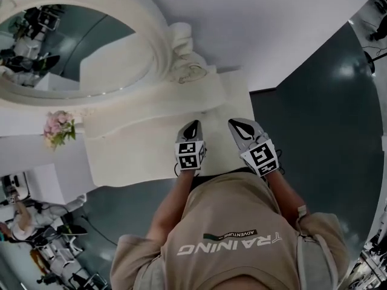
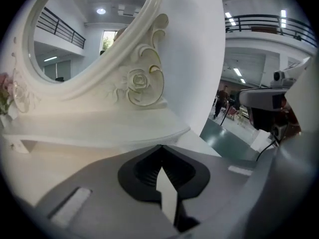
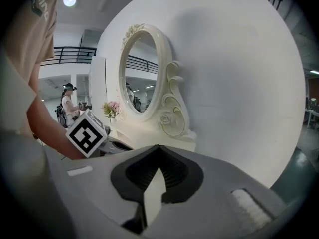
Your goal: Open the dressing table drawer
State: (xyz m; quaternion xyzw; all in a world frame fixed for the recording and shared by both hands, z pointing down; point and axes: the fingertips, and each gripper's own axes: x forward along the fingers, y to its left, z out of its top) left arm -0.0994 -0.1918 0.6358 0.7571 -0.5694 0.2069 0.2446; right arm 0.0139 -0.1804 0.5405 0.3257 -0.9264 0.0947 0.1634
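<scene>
A: Where is the drawer? I see only the top of the dressing table (image 1: 139, 147) under both tools.

B: No view shows it. I judge it sits under the table's front edge, below the tips of the left gripper (image 1: 193, 125) and the right gripper (image 1: 237, 124) and back toward the person.

A: And the jaws?

B: Both pairs are pressed together, tips meeting, with nothing between them.

A: So what could go wrong?

B: Closed jaws cannot take a handle. Brought down like this, they would butt against the drawer front or slide off a knob.

A: Anything else?

B: Both tips hang over the tabletop, so a straight drop would strike its edge. Ahead of the left jaws and off to their left stand the flowers (image 1: 58, 127) and the mirror (image 1: 66, 47), and a careless swing could knock them. A crooked pull might also jam the drawer.
</scene>
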